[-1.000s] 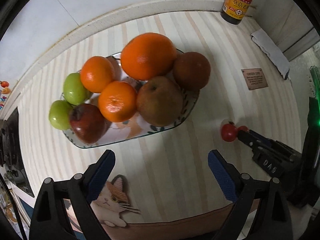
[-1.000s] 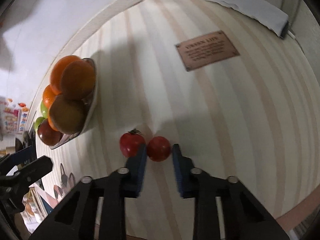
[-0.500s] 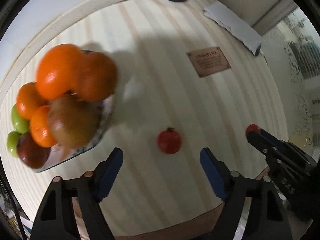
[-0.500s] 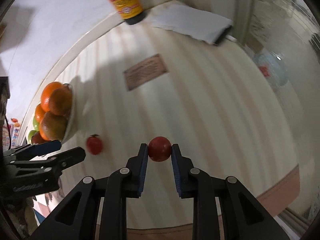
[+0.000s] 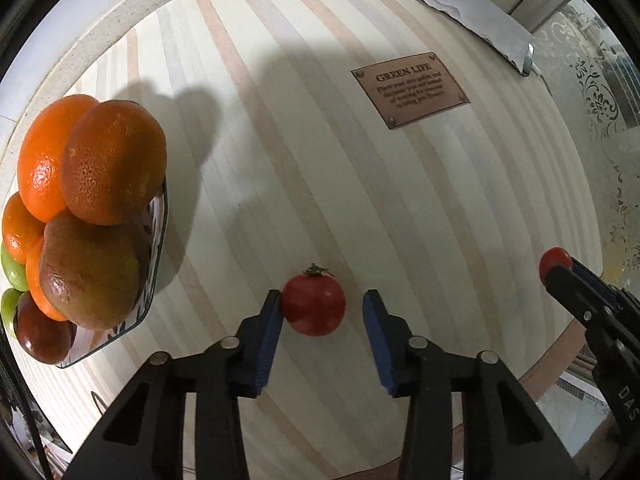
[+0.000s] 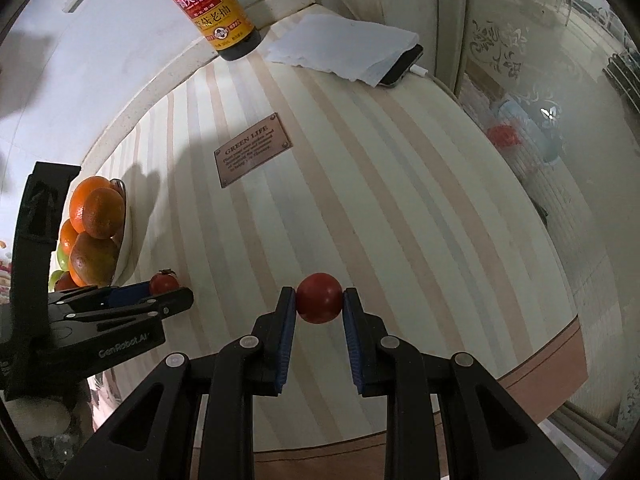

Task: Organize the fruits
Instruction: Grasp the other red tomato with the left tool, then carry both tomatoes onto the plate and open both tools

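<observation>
The jaws of the left gripper (image 5: 322, 312) are closing around a stemmed tomato (image 5: 313, 305) that sits on the counter (image 5: 400, 208): the left pad touches its side, while a gap shows between the fruit and the right pad, so it is not yet clamped. The jaws of the right gripper (image 6: 319, 307) are closed on a second tomato (image 6: 319, 298), both blue pads pressed against its sides, holding it clear of the striped surface.

The stemmed tomato lies near the counter's front edge, a little to the right of the fruit plate (image 5: 154, 256). That plate stands at the left side of the counter and is heaped with oranges (image 5: 114, 168), a brownish pear (image 5: 92, 272), green fruits (image 5: 12, 272) and a dark red fruit (image 5: 42, 336) at its near end.

A brown plaque (image 5: 410, 94) reading GREEN LIFE lies flat towards the back right of the counter. In the back corner a soy sauce bottle (image 6: 210, 4) stands upright, and beside it a folded white paper (image 6: 344, 46) lies over a phone (image 6: 402, 70) whose end sticks out from under it, with a white cable plugged in.
</observation>
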Available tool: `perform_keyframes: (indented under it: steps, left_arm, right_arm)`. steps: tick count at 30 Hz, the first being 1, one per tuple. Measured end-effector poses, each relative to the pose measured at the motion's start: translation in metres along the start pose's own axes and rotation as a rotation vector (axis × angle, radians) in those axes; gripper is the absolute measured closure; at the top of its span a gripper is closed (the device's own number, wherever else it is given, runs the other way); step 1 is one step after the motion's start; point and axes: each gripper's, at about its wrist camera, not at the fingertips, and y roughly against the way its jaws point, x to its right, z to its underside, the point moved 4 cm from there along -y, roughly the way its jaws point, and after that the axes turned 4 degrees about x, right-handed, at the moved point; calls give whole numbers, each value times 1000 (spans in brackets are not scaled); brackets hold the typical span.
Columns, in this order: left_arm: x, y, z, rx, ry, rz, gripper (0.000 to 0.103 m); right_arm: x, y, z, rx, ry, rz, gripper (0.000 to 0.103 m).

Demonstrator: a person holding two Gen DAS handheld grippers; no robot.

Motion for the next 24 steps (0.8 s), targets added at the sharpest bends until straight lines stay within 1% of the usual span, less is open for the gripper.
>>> perform_keyframes:
  steps: [1, 7, 8, 10, 13, 14, 15, 18, 21, 24]
  left_arm:
    - [-1, -1, -1, -3, 6, 8, 75]
    - [-17, 2, 1, 19, 18, 27, 75]
    - [-22, 3, 10, 21, 19, 28, 75]
    - [-26, 4, 12, 29, 24, 31, 76]
    - [-35, 14, 18, 51, 39, 44, 76]
    - [-41, 20, 25, 63, 44, 46, 76]
    - [-37, 26, 26, 75, 50, 48, 76]
    - [-56, 45, 35, 105, 84, 63, 76]
    - [-83, 63, 49, 134, 138, 73, 76]
    - [-119, 87, 68, 167, 209, 81, 76]
  right_arm:
    - [-1, 1, 0, 1, 2, -1, 77]
    - [-4, 6, 2, 7, 17, -1, 77]
    - [-5, 6, 2, 8, 18, -1, 77]
    - [-7, 9, 1, 13, 24, -3, 77]
    - [-12, 14, 1, 25, 35, -7, 77]
    - [-14, 16, 0, 28, 39, -11, 77]
    - [-17, 18, 0, 31, 42, -17, 77]
    - [-28, 23, 1, 39, 57, -34, 77]
    - [-47, 26, 2, 42, 85, -63, 77]
    - [-72, 25, 5, 37, 125, -101, 77]
